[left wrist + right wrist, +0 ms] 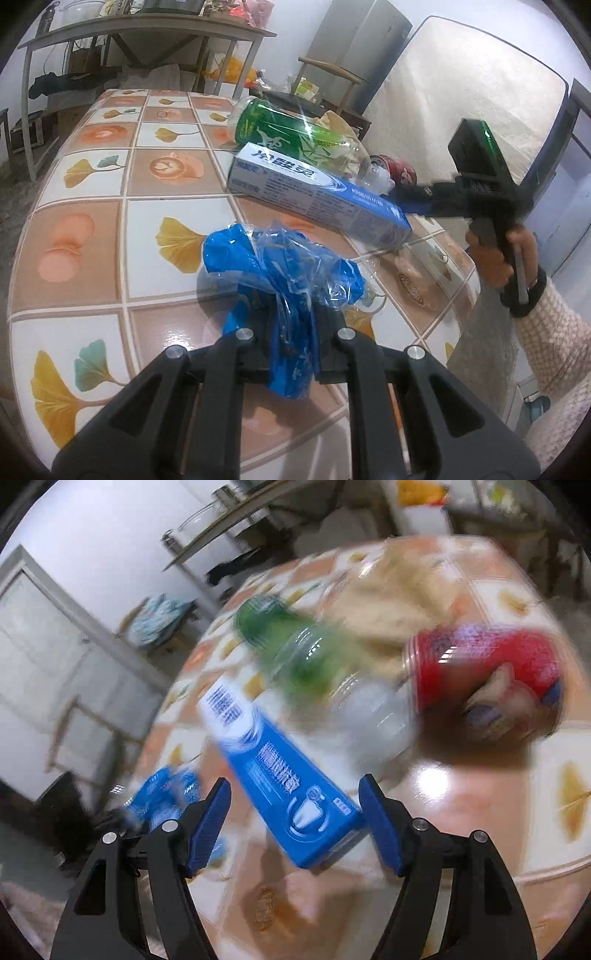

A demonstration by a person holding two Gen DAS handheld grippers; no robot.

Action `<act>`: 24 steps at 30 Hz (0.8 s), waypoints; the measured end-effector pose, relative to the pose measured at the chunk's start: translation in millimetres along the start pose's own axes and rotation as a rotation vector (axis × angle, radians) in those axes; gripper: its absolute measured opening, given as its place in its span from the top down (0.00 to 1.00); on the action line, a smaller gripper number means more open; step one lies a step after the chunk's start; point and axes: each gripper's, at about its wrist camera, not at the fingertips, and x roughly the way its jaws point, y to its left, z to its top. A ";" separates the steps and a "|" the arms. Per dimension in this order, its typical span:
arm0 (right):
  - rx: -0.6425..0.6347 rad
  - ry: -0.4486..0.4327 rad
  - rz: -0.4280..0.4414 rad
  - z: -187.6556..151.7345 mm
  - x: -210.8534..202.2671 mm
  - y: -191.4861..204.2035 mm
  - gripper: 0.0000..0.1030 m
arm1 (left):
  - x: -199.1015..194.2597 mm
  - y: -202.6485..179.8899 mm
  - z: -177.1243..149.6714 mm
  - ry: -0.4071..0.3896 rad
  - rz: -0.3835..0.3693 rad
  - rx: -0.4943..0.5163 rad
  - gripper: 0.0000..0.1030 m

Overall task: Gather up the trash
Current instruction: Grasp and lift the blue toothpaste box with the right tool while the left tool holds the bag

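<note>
Shelf [147, 33]: back left, cluttered, grey legs.
Table [92, 229]: glossy tiled cloth, ginkgo-leaf and coffee-cup prints.
Left gripper [291, 332]: clamped on blue wrapper [280, 266], just over table.
Bottle [288, 133]: green, lying behind box [317, 192], touching it.
Can [400, 171]: red, beside the bottle's neck.
Right gripper [293, 823]: jaws wide, straddling box end, pads clear of it.
Mattress [461, 96]: upright, back right.
</note>
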 end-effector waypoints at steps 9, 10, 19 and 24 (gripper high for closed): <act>-0.192 0.048 -0.003 -21.9 5.9 66.3 0.32 | 0.0 12.2 4.2 0.013 0.028 -0.025 0.89; -0.207 0.035 -0.036 -17.9 11.3 72.0 0.32 | 0.1 11.1 4.6 0.012 0.032 -0.025 0.89; -0.277 0.086 -0.214 7.8 67.6 82.8 0.49 | -6.6 8.3 2.4 0.001 0.104 -0.028 0.89; -0.229 0.064 -0.221 4.3 63.0 77.8 0.54 | -10.9 7.0 2.8 -0.004 0.118 -0.031 0.89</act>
